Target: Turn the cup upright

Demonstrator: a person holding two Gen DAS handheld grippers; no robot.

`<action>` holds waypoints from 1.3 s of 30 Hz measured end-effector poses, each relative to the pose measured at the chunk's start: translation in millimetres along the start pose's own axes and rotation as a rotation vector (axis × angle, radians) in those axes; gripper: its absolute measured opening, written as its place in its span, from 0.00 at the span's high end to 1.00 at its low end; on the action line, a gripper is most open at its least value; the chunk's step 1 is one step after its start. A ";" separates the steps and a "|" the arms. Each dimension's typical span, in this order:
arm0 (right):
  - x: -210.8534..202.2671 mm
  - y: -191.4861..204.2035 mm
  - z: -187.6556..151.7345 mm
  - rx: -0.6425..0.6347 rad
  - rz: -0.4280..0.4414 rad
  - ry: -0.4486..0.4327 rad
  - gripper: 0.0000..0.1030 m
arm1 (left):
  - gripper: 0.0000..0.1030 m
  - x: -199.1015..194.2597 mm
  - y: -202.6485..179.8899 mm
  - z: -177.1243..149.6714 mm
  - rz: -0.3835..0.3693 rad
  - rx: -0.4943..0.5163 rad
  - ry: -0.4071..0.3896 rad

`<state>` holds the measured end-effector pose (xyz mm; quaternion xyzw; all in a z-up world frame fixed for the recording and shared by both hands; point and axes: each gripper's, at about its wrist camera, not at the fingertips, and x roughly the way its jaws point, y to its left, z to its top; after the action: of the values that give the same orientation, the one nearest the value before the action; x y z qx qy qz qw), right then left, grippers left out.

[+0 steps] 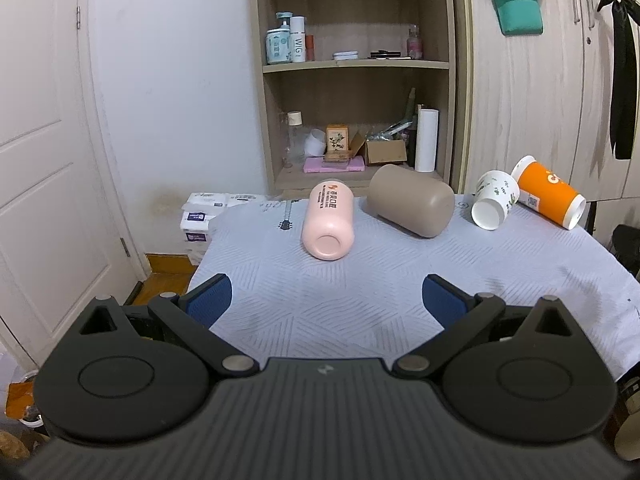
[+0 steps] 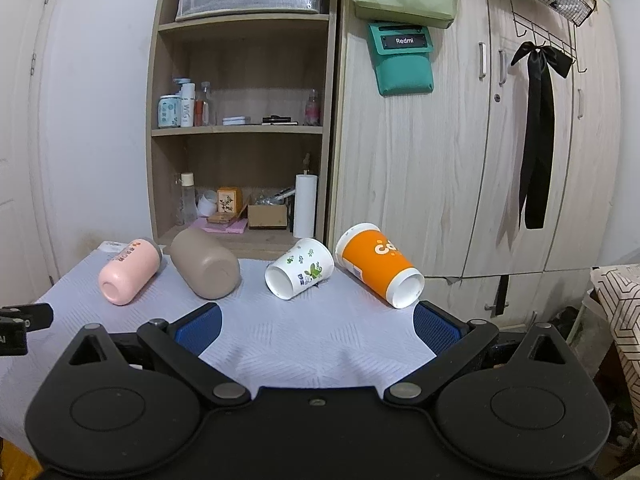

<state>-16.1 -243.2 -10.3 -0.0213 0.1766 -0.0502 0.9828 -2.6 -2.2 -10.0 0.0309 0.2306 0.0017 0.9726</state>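
Note:
Several cups lie on their sides in a row at the far edge of the cloth-covered table (image 1: 360, 312). From left to right: a pink cup (image 1: 328, 220) (image 2: 129, 271), a taupe cup (image 1: 412, 205) (image 2: 206, 263), a white paper cup with green leaves (image 1: 494, 199) (image 2: 300, 268) and an orange paper cup (image 1: 548, 191) (image 2: 380, 266). My left gripper (image 1: 326, 298) is open and empty, above the near table, in front of the pink cup. My right gripper (image 2: 318, 324) is open and empty, in front of the white and orange cups.
An open wooden shelf (image 1: 356, 64) with bottles and boxes stands behind the table. Wooden wardrobe doors (image 2: 440, 160) are to the right. Tissue packs (image 1: 200, 216) lie left of the table. The left gripper's edge (image 2: 20, 328) shows in the right wrist view.

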 end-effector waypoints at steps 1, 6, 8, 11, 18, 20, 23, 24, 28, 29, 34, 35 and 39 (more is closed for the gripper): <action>1.0 0.5 -0.3 0.000 -0.002 0.005 0.00 | 0.00 0.1 0.3 -0.1 0.000 -0.001 0.003; 1.8 1.0 -1.6 -0.001 0.007 0.017 0.00 | 0.00 2.1 -0.1 0.4 -0.012 -0.004 0.020; 2.2 1.2 -1.7 -0.001 0.006 0.019 0.00 | 0.00 3.6 0.0 -0.6 -0.016 -0.002 0.034; 2.1 0.9 -1.9 -0.004 0.003 0.019 0.00 | 0.00 7.2 0.8 -2.1 -0.016 -0.004 0.055; 2.8 -0.6 -3.4 -0.003 -0.003 0.021 0.00 | 0.00 10.8 4.4 -2.2 -0.009 -0.013 0.071; 2.9 -1.0 -3.6 -0.005 -0.003 0.023 0.00 | 0.00 10.7 6.1 -2.0 -0.007 -0.017 0.071; 3.0 -1.0 -4.0 -0.011 -0.003 0.024 0.00 | 0.00 10.8 8.0 -2.1 -0.006 -0.022 0.069; 2.9 -0.8 -4.1 -0.014 -0.003 0.024 0.00 | 0.00 11.0 8.5 -2.2 -0.006 -0.023 0.069; 2.6 -1.0 -3.2 -0.015 -0.005 0.023 0.00 | 0.00 12.5 8.4 -2.3 -0.007 -0.019 0.075; 2.8 -1.1 -3.5 -0.014 -0.005 0.024 0.00 | 0.00 12.7 8.6 -2.7 -0.007 -0.019 0.076; 3.4 -0.9 -4.1 -0.017 -0.005 0.029 0.00 | 0.00 13.9 8.8 -3.2 -0.005 -0.019 0.078; 3.3 -0.7 -4.0 -0.018 -0.005 0.029 0.00 | 0.00 14.2 8.9 -3.3 -0.004 -0.020 0.078; 3.3 -0.5 -3.9 -0.019 -0.006 0.029 0.00 | 0.00 14.7 10.0 -4.4 -0.004 -0.025 0.080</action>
<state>-14.3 -244.1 -15.1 -0.0306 0.1914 -0.0516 0.9797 8.7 8.3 -19.9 0.0183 0.2695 0.0039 0.9628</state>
